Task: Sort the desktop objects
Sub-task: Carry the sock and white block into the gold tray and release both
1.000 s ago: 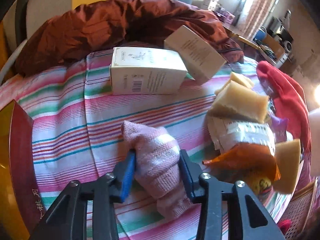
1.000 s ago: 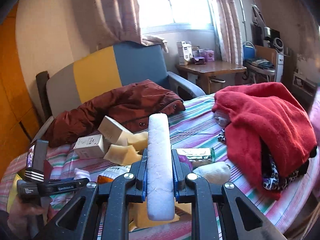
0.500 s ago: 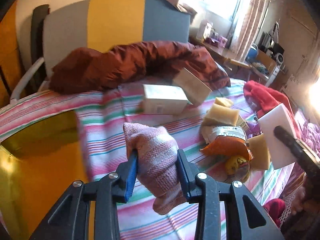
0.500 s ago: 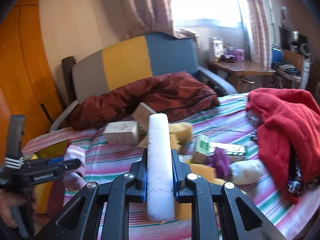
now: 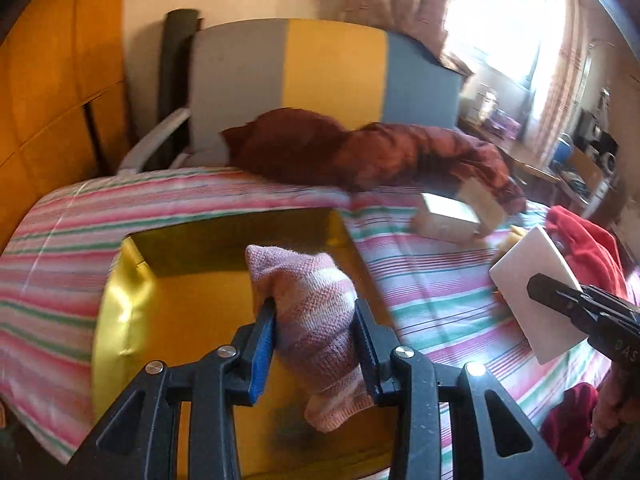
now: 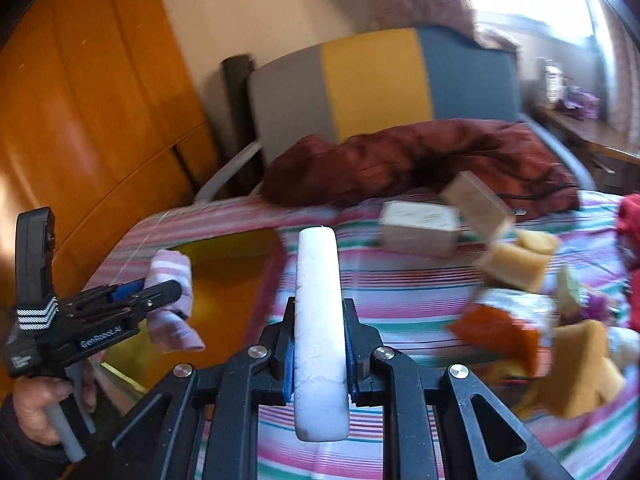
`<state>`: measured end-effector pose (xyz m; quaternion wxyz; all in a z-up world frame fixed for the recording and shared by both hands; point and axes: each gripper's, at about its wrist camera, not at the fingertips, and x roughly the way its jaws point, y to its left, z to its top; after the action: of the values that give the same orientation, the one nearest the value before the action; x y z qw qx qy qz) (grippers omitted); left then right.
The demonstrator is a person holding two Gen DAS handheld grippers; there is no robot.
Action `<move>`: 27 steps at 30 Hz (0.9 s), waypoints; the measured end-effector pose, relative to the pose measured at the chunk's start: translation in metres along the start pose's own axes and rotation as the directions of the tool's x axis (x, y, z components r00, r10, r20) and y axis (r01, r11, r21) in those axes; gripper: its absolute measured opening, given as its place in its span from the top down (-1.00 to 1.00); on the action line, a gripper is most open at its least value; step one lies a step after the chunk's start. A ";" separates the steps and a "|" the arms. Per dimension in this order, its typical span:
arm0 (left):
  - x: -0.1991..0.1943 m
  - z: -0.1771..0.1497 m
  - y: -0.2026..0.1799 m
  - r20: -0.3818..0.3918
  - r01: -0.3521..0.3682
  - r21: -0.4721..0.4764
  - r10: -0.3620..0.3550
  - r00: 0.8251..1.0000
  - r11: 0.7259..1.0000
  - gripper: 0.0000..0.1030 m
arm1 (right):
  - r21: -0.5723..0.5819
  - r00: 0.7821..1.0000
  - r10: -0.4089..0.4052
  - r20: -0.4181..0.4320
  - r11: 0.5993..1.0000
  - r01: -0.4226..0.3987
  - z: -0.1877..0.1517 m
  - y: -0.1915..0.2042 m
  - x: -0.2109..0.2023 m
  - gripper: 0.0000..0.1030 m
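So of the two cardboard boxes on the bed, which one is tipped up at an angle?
The brown box, the one nearer the dark red jacket. It leans tilted with one corner raised, while the white box beside it lies flat on the striped cover.

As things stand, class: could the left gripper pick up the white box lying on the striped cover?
Probably not: the left gripper is shut on the pink sock above the yellow box; the white box lies apart.

Bed w/ striped cover [image 5: 168, 216]; grey-yellow-blue chair [image 5: 328, 72] behind it, orange wood panels [image 6: 92, 92] at left, bright curtained window [image 5: 504, 20] at right, desk [image 6: 592, 136] below it.
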<state>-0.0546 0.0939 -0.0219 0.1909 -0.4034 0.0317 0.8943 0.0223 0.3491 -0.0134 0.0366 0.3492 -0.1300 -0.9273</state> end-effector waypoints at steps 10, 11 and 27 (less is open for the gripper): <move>-0.002 -0.033 0.079 -0.046 -0.134 -0.094 0.130 0.990 0.987 0.26 | -0.059 0.983 0.157 -0.099 0.985 -0.163 0.004 0.085 0.055 0.63; -0.001 -0.037 0.087 -0.057 -0.138 -0.102 0.132 0.990 0.985 0.25 | -0.056 0.980 0.165 -0.108 0.984 -0.172 0.004 0.091 0.061 0.63; -0.020 -0.068 0.152 -0.053 -0.193 -0.289 0.186 0.981 0.938 0.02 | 0.114 0.884 0.382 -0.269 0.924 -0.365 -0.018 0.148 0.128 0.27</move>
<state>-0.0508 -0.0675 -0.0677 0.0418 -0.4332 -0.0598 0.8984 -0.0661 0.1823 -0.0684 0.2223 0.4488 -0.2161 -0.8381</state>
